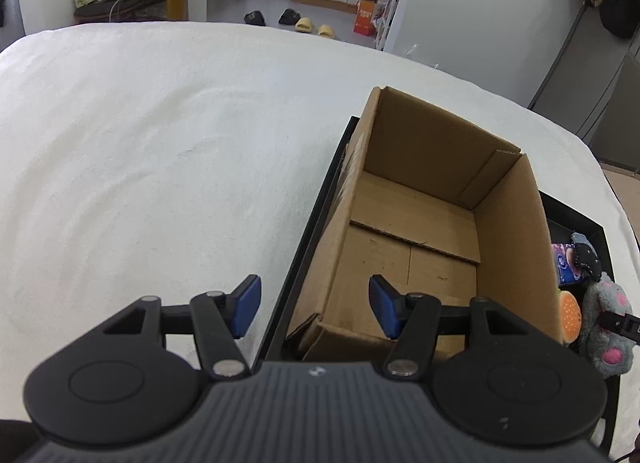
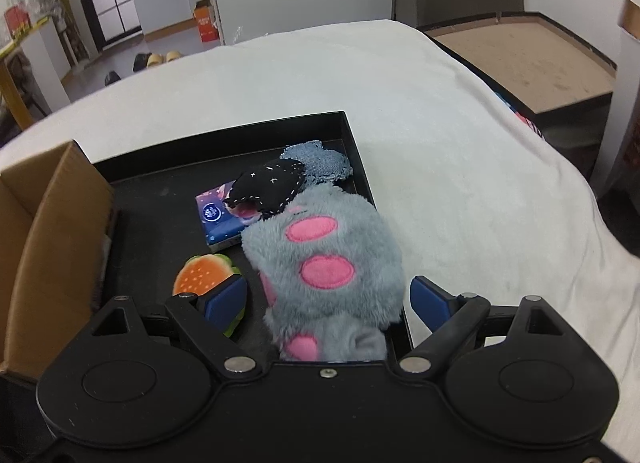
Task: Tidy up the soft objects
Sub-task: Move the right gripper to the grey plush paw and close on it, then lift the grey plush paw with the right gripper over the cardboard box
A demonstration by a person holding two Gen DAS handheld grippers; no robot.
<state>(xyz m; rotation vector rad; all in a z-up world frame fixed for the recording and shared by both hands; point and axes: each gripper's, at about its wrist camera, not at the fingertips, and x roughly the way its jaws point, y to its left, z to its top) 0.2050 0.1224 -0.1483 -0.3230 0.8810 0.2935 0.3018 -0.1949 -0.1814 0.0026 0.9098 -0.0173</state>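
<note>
Cardboard box (image 1: 424, 223), open-topped and empty, stands in the left part of a shallow black tray (image 2: 224, 123) that lies on a bed covered with a white blanket (image 1: 160, 143). In the left wrist view the left gripper (image 1: 314, 309) hangs over the box's near left wall, its blue pads (image 1: 247, 305) parted with that wall and the tray's rim between them; nothing is pressed, so these tongs are released.

In the right wrist view the soft things lie in the tray's right part, at about 3 o'clock from the box. A gray plush paw with pink pads (image 2: 324, 259) lies nearest, close to the tray's right rim. The right gripper (image 2: 328, 301) straddles it, one blue pad on each side, with a visible gap on both sides; these tongs too are released and grasp nothing. At 12 o'clock from the paw, touching its far end, sits a black stitched fabric pouch (image 2: 268, 185), and beyond that a scrap of blue denim (image 2: 320, 161) in the tray's far right corner. At 10 o'clock from the paw a dark blue tissue pack (image 2: 218, 223) lies flat, partly under the pouch. At 9 o'clock a plush hamburger (image 2: 202, 273) rests just beside the gripper's left pad.

Across the floor beyond the bed, an orange carton (image 1: 366, 17) stands near some slippers (image 1: 314, 27).
</note>
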